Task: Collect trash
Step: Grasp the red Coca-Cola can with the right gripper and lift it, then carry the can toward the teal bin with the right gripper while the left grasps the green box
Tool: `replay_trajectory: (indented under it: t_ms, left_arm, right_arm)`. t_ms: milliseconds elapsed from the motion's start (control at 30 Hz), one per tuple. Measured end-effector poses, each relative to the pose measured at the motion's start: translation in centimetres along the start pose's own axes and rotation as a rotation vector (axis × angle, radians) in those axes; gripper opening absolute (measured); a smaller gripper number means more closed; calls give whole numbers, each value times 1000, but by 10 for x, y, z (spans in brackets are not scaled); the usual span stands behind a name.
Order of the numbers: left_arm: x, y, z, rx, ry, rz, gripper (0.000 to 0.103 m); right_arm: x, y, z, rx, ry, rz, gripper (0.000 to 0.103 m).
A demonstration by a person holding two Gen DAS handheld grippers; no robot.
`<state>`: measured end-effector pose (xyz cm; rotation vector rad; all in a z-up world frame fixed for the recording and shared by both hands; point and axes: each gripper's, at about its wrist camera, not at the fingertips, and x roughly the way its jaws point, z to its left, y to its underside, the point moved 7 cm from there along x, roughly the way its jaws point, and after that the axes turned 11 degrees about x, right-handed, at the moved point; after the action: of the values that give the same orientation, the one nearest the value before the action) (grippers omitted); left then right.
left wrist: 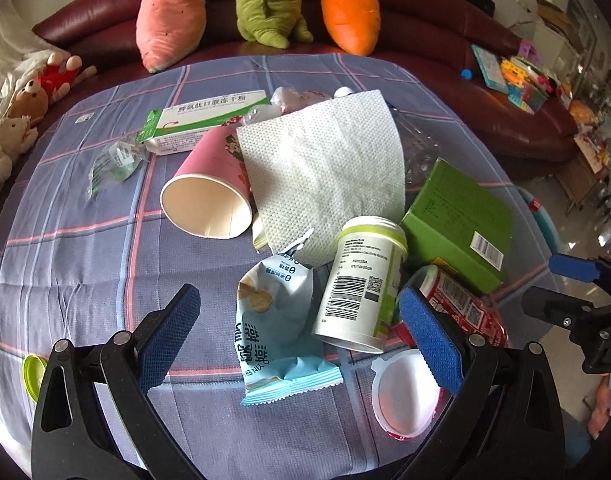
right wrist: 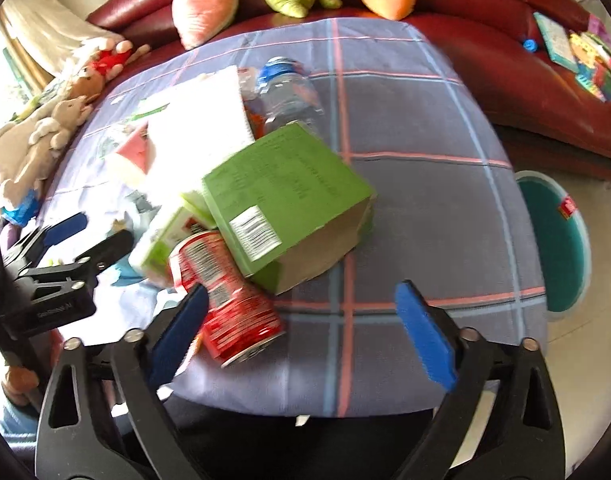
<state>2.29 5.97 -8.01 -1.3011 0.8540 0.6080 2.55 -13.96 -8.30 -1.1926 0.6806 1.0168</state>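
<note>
Trash lies on a checked tablecloth (left wrist: 85, 248). In the left wrist view my left gripper (left wrist: 301, 328) is open around a light blue snack bag (left wrist: 277, 328) and a white-green cup (left wrist: 361, 284) lying on its side. Behind them are a paper towel (left wrist: 325, 160), a pink paper cup (left wrist: 209, 192), a green box (left wrist: 461, 216), a red can (left wrist: 461, 304) and a white lid (left wrist: 405, 396). In the right wrist view my right gripper (right wrist: 305, 328) is open just above the red can (right wrist: 229, 300), with the green box (right wrist: 285, 196) and a plastic bottle (right wrist: 285, 92) beyond.
A white-green medicine box (left wrist: 201, 116) and a clear wrapper (left wrist: 113, 164) lie at the far left of the table. A green cap (left wrist: 33, 376) sits near the left edge. A teal bin (right wrist: 553, 240) stands right of the table. A red sofa (left wrist: 445, 52) with plush toys lies behind.
</note>
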Motion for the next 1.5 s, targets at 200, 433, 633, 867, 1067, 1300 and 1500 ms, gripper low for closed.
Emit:
replay_trajectory:
  t_ms: [200,433,633,867,1067,1300,1500]
  left_arm:
    - [-10,3,26,-53,-11,-4,100]
    - [-6,18,54,-132,-2,22,100]
    - [-5,16,61,-132,-2,25,100]
    - [-10,3,40,-67,15,17,100]
    - [-10,-12,-1,50,39,15,100]
    - [1,-25,-48,146,78,56,99]
    - [18,-16,-106,161,144,109,99]
  right_arm:
    - [12,9,40,-82,-111,90,64]
    - [50,12,54,-113,-95,202,60]
    - [75,20,65,-126,-101,252,63]
    - [62,24,57,-98,-164,245,48]
    - [13,11,37,-38,-242,165,48]
    - [-27,-19,-17,82,-237,22,48]
    - [-35,-32,-74,195,-200,-34,48]
